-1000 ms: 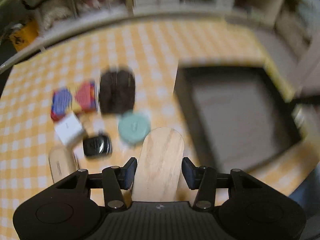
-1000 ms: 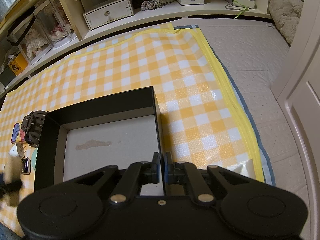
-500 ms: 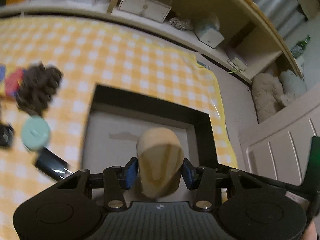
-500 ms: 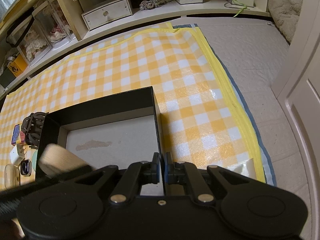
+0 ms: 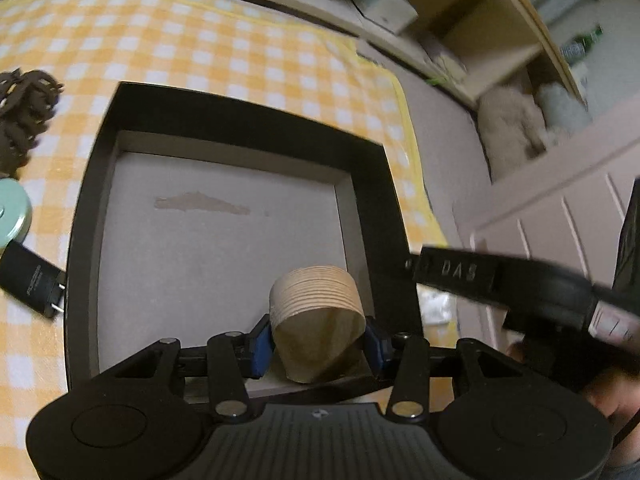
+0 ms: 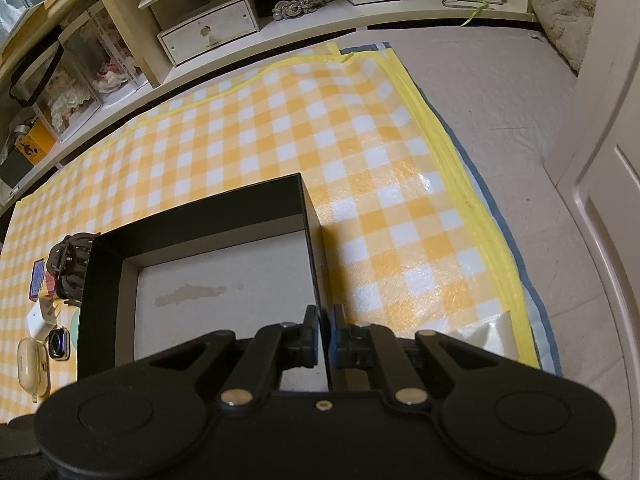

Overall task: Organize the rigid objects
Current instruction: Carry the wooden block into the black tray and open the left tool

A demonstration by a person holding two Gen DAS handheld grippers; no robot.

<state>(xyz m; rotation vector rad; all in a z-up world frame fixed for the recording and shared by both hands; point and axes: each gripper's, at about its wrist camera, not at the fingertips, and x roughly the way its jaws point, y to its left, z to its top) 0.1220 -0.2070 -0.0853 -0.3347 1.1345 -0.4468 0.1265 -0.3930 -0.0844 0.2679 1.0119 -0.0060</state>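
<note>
A yellow and white checked mat point(image 6: 304, 128) covers the floor, its yellow edge lying over a blue-edged sheet, and on it sits a black box point(image 5: 370, 184) with a pale grey bottom point(image 5: 224, 240) that bears a brownish scuff. The right gripper point(image 6: 325, 334) has its jaws pressed together on the right wall of the box point(image 6: 310, 216), pinching that wall near the near corner. The left gripper point(image 5: 318, 342) hangs over the near right corner of the box and is clamped on a wooden block point(image 5: 316, 312); its blue pads point(image 5: 262, 340) press on both sides of the block, whose rounded, layered end points down toward the bottom of the box. Whether the block touches the bottom cannot be told. In the left wrist view the right gripper's body crosses the right side, and the letters "DAS" can be read on it. To the left of the box lie smaller things: a dark brown hair claw point(image 6: 70, 266) against the far left corner, a mint green round lid point(image 5: 10, 214), a black flat device point(image 5: 30, 280) with small white print too blurred to read, a blue and red pack point(image 6: 39, 280), a white plug point(image 6: 42, 316), a cream case point(image 6: 34, 364) and a smartwatch point(image 6: 60, 344).
</note>
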